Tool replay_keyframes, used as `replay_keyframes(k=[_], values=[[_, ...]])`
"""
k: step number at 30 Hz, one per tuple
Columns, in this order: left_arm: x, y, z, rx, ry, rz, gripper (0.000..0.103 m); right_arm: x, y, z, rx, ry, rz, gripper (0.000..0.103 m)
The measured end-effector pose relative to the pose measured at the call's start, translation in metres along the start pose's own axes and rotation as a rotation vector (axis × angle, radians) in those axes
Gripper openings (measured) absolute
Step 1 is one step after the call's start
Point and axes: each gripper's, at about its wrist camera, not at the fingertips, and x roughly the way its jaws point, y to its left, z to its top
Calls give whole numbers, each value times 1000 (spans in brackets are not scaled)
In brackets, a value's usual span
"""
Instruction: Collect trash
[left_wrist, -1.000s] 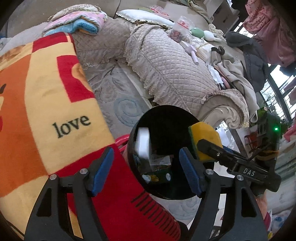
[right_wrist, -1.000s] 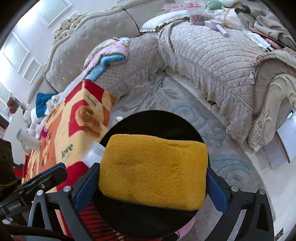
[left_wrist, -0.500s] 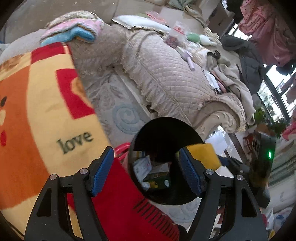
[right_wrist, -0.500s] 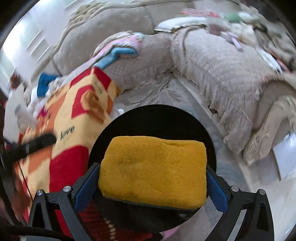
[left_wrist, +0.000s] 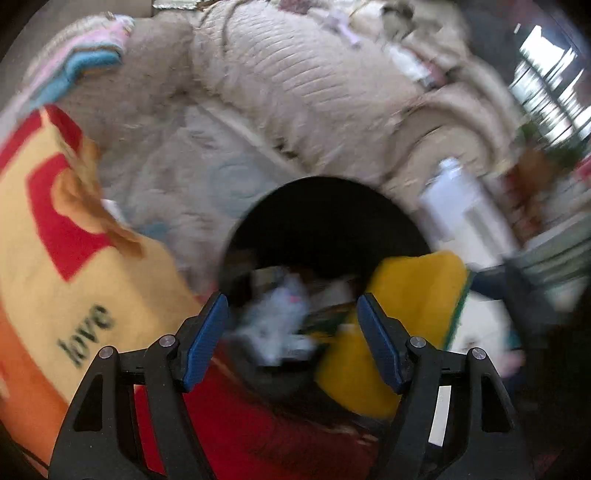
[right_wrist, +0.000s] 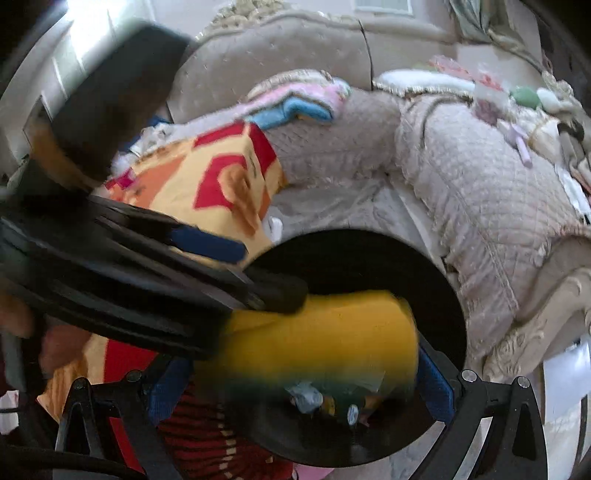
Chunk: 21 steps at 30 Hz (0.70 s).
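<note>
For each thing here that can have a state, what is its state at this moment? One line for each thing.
Left gripper: open, nothing between its fingers, above the bin.
Right gripper: shut on the yellow sponge, over the bin's mouth.
Yellow sponge: held, not yet dropped.
Black bin: open on top, with paper and wrappers inside.
Trash in the bin: loose pile, blurred.
Blanket with "love": spread out beside the bin.

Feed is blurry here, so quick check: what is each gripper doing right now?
Left gripper: open, holding nothing, above the black bin.
Right gripper: shut on the yellow sponge, over that bin.
</note>
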Motion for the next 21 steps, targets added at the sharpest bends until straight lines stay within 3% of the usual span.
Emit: replay_keyframes(k=[2, 4, 6, 11, 21], values=[[6, 3, 1, -2, 7, 68, 70, -3, -4, 1, 6, -8, 1, 103], [0, 15, 0, -72, -10, -16, 70, 3, -6, 2, 17, 27, -9, 103], [-8, 25, -4, -111, -30, -45, 70, 5, -8, -3, 29, 44, 8, 103], [-27, 40, -22, -143, -92, 19, 70, 0, -11, -12, 96, 49, 7, 103], [-74, 47, -78, -232, -294, 168, 71, -25, -4, -12, 236, -25, -146, 103]])
